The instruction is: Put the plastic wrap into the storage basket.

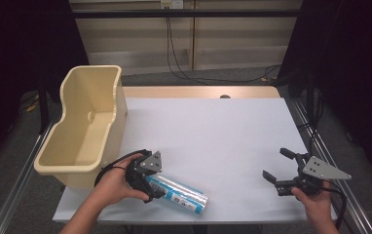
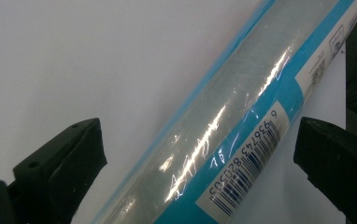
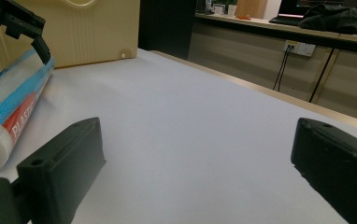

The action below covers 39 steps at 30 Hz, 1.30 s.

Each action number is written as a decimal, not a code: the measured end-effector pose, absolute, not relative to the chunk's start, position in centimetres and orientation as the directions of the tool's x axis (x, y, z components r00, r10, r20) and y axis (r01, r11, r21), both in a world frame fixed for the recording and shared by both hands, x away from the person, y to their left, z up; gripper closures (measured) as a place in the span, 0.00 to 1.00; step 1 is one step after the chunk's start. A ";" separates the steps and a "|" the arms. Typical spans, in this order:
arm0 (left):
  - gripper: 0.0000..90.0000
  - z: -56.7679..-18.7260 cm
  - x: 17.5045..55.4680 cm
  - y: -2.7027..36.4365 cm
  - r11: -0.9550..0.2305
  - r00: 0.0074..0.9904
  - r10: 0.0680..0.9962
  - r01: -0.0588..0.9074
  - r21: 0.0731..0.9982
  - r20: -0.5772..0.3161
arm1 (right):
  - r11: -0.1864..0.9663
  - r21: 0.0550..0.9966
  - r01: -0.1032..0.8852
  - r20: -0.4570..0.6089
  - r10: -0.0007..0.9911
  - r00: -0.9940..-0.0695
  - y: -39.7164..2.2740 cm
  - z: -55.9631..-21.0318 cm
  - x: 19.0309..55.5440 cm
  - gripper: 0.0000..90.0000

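A roll of plastic wrap (image 1: 179, 194), clear film with a blue label and a barcode, lies on the white table top near the front edge, left of centre. My left gripper (image 1: 150, 187) is down over the roll's left end. In the left gripper view the roll (image 2: 223, 126) runs diagonally between the two jaws, which stand wide apart with a gap on each side, so the left gripper (image 2: 200, 154) is open. My right gripper (image 1: 275, 163) hovers at the front right, open and holding nothing. The right gripper view shows the roll (image 3: 8, 98) and the left gripper (image 3: 27, 28) at far left.
A tall cream plastic bin (image 1: 84, 122) stands at the table's left edge, just beyond the left hand, and shows again as the bin (image 3: 92, 28). The white table top (image 1: 208, 131) stretches bare between the grippers. Cables hang behind the table.
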<state>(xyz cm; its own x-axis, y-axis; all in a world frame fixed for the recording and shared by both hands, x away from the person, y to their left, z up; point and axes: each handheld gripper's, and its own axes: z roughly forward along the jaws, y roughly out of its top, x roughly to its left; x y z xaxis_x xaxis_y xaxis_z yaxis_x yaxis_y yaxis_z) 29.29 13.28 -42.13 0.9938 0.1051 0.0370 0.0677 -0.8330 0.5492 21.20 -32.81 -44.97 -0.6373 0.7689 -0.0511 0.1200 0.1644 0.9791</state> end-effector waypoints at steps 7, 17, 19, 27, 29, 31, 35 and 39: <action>0.02 -42.9 29.3 12.9 -0.863 0.997 0.065 0.035 0.504 0.043 | 0.167 0.978 0.122 -0.052 0.770 -0.636 -32.8 -45.0 21.2 0.02; 0.02 -44.0 29.6 12.5 -0.878 0.998 0.045 0.023 0.477 0.035 | 0.173 0.977 0.122 -0.057 0.769 -0.637 -32.8 -45.0 21.2 0.03; 0.03 -44.3 29.6 12.4 -0.886 0.999 0.031 0.014 0.464 0.029 | 0.174 0.977 0.121 -0.058 0.769 -0.637 -32.8 -45.0 21.2 0.03; 0.06 -44.9 29.4 12.1 -0.895 0.999 0.021 0.000 0.446 0.042 | 0.181 0.976 0.121 -0.063 0.767 -0.639 -32.8 -45.0 21.3 0.03; 0.07 -44.9 29.4 12.1 -0.899 0.998 0.013 -0.012 0.438 0.054 | 0.181 0.976 0.121 -0.063 0.766 -0.640 -32.8 -45.0 21.3 0.03; 0.07 -45.0 29.3 12.0 -0.901 0.998 0.012 -0.017 0.434 0.063 | 0.182 0.976 0.121 -0.063 0.765 -0.641 -32.7 -45.0 21.3 0.03; 0.09 -45.0 29.4 12.0 -0.907 0.996 -0.010 -0.048 0.418 0.092 | 0.184 0.975 0.121 -0.064 0.762 -0.644 -32.7 -45.0 21.3 0.03; 0.11 -45.1 29.3 12.0 -0.904 0.995 -0.010 -0.050 0.425 0.096 | 0.184 0.975 0.123 -0.063 0.763 -0.643 -32.7 -45.0 21.3 0.03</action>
<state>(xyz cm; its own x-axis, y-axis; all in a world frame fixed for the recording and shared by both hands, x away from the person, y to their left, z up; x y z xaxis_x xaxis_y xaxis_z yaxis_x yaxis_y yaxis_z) 29.25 11.97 -45.10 0.9953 -0.0102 0.0962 -0.0503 -0.9040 0.4246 21.29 -32.72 -45.05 -0.6429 0.7633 -0.0632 0.1225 0.1840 0.9753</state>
